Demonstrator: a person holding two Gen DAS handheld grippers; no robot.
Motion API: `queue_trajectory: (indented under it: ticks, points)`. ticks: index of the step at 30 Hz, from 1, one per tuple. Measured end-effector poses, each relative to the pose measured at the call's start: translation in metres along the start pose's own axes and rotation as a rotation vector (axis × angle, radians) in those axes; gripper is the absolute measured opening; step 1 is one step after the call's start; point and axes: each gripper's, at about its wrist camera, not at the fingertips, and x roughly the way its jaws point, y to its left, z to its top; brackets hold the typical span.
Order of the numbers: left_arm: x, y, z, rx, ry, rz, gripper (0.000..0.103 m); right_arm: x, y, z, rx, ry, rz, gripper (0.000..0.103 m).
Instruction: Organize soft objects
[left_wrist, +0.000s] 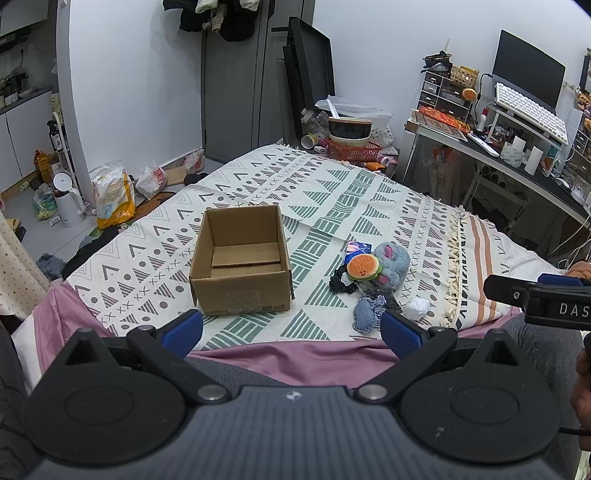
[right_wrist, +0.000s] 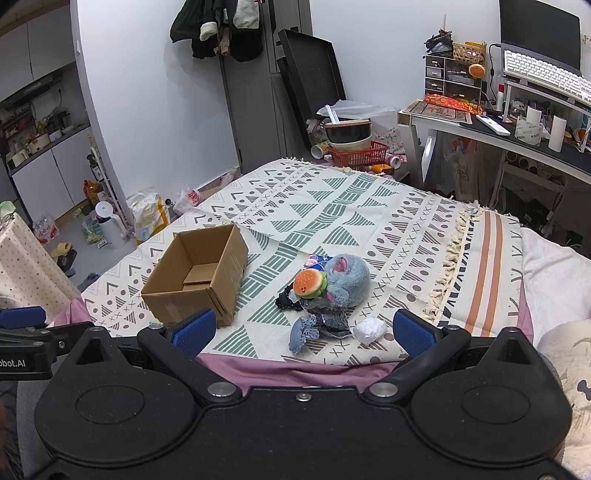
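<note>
Presently, both views look across a bed covered by a patterned blanket (left_wrist: 332, 192) with green and grey triangles. At far left, on the floor, stand a white kettle (left_wrist: 68, 203) and a yellow-and-white bag (left_wrist: 112, 197).

On the blanket, left of centre, sits an open cardboard box (left_wrist: 240, 258), upright, flaps folded inside, with nothing visible in it. The left tongs (left_wrist: 291, 326) hang at the near edge of the bed just in front of this box, blue pads spread wide, gripping nothing.

Right of the box, apart from it, lies the cluster of soft objects. A hamburger plush (left_wrist: 364, 266) leans against a grey-blue plush animal (left_wrist: 393, 266); a blue printed packet (left_wrist: 356, 248) shows just behind them. A black scrunchie (left_wrist: 341, 282) touches the hamburger's near left side. Nearer lies a denim scrunchie (left_wrist: 365, 314), with a dark crumpled clear wrapper (right_wrist: 330, 321) between it and the plush animal. A white crumpled ball (left_wrist: 417, 306) rests just right of the denim piece.

The right tongs (right_wrist: 304, 332) hover at the near edge of the bed in front of this cluster, pads likewise spread, empty.

At far right stands a counter (right_wrist: 491, 138) carrying a white keyboard (left_wrist: 532, 110) and a monitor (left_wrist: 528, 66).
</note>
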Motion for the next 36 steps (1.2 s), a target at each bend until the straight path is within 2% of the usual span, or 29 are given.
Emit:
queue_trajectory:
  ticks: [14,36]
  points:
    - [0.008,-0.002,0.004,0.007,0.006,-0.006,0.102,0.008,-0.005,0.002,0.008,0.012,0.004,0.103]
    - [0.071,-0.023,0.014,0.007,0.074,-0.035,0.101,0.058,-0.036,0.006,0.059,0.096,0.031,0.103]
